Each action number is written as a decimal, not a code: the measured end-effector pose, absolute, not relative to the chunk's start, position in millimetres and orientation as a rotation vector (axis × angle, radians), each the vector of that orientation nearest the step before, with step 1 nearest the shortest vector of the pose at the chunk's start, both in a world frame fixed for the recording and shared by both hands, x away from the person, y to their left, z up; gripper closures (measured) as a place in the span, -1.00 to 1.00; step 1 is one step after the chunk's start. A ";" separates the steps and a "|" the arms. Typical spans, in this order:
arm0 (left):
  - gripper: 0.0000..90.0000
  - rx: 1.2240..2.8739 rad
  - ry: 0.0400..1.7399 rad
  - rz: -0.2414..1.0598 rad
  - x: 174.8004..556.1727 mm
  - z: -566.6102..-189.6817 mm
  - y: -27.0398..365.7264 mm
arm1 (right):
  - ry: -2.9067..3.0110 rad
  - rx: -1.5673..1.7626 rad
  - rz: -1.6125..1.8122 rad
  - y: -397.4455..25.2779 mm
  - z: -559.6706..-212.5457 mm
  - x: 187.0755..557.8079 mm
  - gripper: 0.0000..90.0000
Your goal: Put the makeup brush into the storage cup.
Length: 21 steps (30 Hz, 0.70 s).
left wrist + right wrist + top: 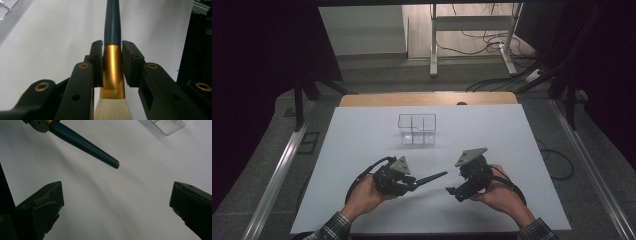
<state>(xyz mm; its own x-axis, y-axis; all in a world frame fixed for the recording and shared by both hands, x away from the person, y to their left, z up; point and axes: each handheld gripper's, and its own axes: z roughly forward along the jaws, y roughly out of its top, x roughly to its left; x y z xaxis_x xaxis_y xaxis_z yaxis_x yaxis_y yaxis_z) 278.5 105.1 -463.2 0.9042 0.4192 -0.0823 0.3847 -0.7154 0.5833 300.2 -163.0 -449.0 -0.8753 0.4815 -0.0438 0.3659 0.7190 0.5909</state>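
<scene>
A brush with a dark teal handle (432, 177), a gold ferrule (113, 70) and pale bristles is held above the white table. My left gripper (412, 184) is shut on the ferrule, its pads (97, 60) pressing both sides, and the handle points right toward the other hand. My right gripper (454, 191) hovers just right of the handle's tip, open, with nothing between its jaws. In the right gripper view the handle (85, 145) crosses the upper left, ahead of the wide-apart right gripper (117, 200).
A clear plastic box (417, 129) with several compartments stands on the white table top (362, 135) beyond both grippers; its corner (166, 125) shows at the top of the right gripper view. A wooden edge (427, 98) runs along the far side.
</scene>
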 end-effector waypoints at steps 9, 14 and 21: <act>0.61 2.449 0.559 0.063 279.1 -462.7 102.2 | 2.773 0.628 0.849 -142.5 -454.1 303.9 -1.00; 0.61 2.456 0.547 0.056 278.9 -462.0 99.9 | 2.785 0.597 0.839 -133.4 -456.6 305.1 -0.99; 0.61 2.460 0.533 0.055 278.2 -461.0 95.4 | 2.815 0.531 0.811 -122.5 -460.2 305.0 -0.87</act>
